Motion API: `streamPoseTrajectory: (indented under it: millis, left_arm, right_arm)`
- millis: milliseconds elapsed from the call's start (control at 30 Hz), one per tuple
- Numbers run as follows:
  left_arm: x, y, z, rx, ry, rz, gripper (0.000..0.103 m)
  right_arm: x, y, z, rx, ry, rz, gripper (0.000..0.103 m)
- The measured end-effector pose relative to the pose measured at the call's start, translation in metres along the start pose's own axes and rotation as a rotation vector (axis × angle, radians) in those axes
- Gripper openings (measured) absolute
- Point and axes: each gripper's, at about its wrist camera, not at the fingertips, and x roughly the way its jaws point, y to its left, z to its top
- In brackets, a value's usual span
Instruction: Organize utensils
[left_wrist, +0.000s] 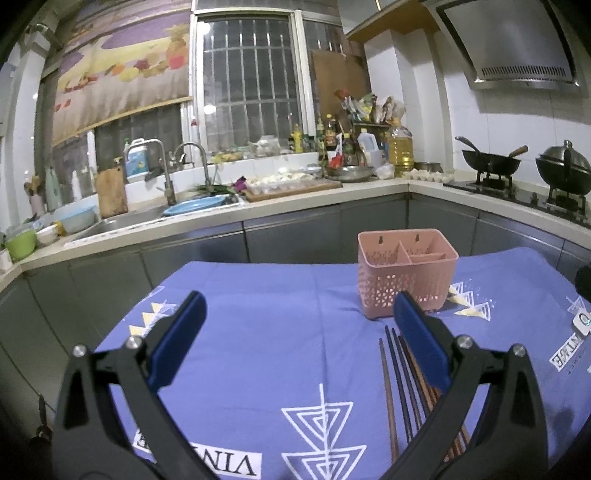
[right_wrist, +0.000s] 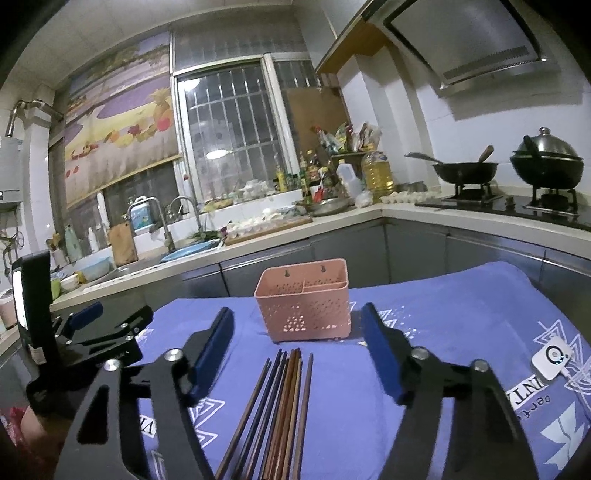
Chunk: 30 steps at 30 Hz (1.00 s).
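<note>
A pink perforated utensil basket (left_wrist: 406, 275) (right_wrist: 306, 306) with divided compartments stands upright on the blue printed tablecloth (left_wrist: 258, 332). It holds nothing that I can see. Several dark and brown chopsticks (right_wrist: 280, 406) (left_wrist: 397, 380) lie side by side on the cloth in front of it. My right gripper (right_wrist: 298, 312) hovers over them with its blue pads apart; the chopsticks lie below, between the pads, untouched. My left gripper (left_wrist: 299, 299) stands open to the left of the chopsticks, its right finger overlapping them in view. In the right wrist view the left gripper (right_wrist: 118, 314) shows at the left edge.
A small white device (right_wrist: 552, 360) with a cable lies on the cloth at the right. Behind the table runs a kitchen counter (left_wrist: 295, 210) with a sink (left_wrist: 122, 218) at the left. Two woks on a stove (left_wrist: 517, 184) stand at the back right.
</note>
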Motion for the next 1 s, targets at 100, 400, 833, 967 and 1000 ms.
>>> streamPoseTrajectory:
  millis: [100,400,833,967,1000]
  left_arm:
    - [0.002,-0.001,-0.002,0.012,0.01,0.0,0.097]
    - [0.012,0.0,-0.009,-0.002,0.049,-0.008,0.097]
    - [0.022,-0.001,-0.014,-0.022,0.1,-0.032,0.097]
    - [0.024,-0.003,-0.016,-0.011,0.106,-0.029,0.097]
    - [0.024,-0.004,-0.016,-0.01,0.108,-0.029,0.097]
  right_arm:
    - [0.001,0.0,0.0,-0.001,0.006,0.008,0.062]
    - [0.002,-0.005,-0.002,0.018,-0.005,-0.003,0.063]
    - [0.003,-0.008,-0.009,0.021,-0.003,-0.019,0.076]
    - [0.007,-0.013,-0.011,0.031,0.025,-0.019,0.076]
    - [0.008,-0.013,-0.012,0.028,0.029,-0.019,0.076]
